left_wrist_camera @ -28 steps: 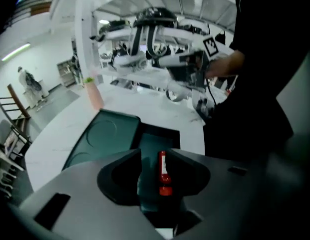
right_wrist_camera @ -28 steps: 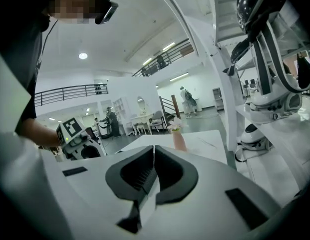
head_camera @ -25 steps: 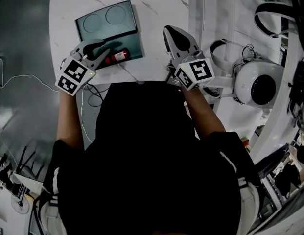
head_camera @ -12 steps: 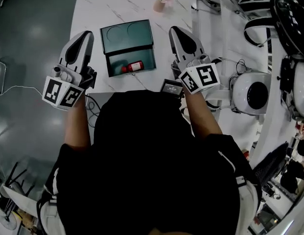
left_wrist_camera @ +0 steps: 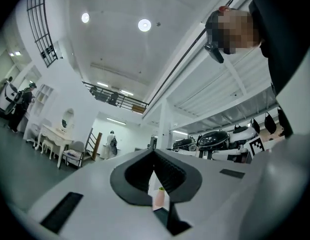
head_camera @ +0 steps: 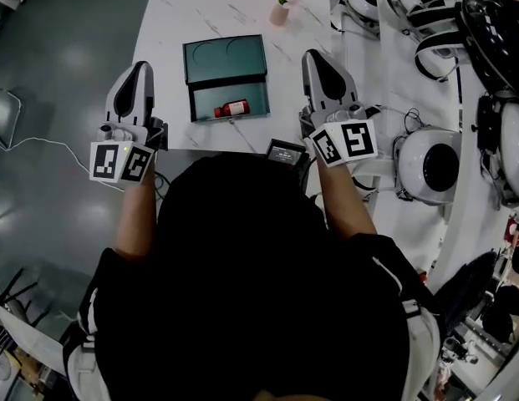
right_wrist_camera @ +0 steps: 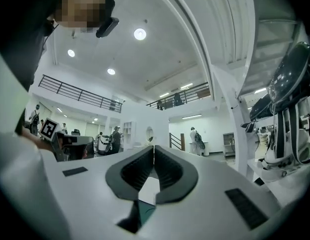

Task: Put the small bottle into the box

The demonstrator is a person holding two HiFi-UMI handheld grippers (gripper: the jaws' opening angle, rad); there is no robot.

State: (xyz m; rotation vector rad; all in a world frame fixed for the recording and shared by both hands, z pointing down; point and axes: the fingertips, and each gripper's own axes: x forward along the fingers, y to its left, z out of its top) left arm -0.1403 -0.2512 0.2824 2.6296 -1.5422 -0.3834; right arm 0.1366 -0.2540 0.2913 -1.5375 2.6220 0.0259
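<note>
**Small bottle lies in the open box; both grippers shut and empty**

Seen from above, a person in a dark top stands at the near edge of a white marble table, holding 1 gripper in each hand. An open dark green box sits on the table between the 2 grippers. Its far half shows 2 round recesses. The small bottle, red, lies on its side in the near half of the box, toward that half's right.

The left gripper is held to the left of the box, at the table's left edge, apart from the box and touching nothing. In the left gripper view its 2 jaws meet at the tips and nothing is gripped between them. Through the gap behind the tips a small pink pot shows in the distance.

The right gripper is held to the right of the box, near the table's right edge, also apart from it. In the right gripper view its jaws are likewise pressed together and hold nothing. A strip of the table and a corner of green show below them.

The pink pot stands at the far side of the table, well beyond the box. A small black device sits at the near edge, just in front of the person.
</note>
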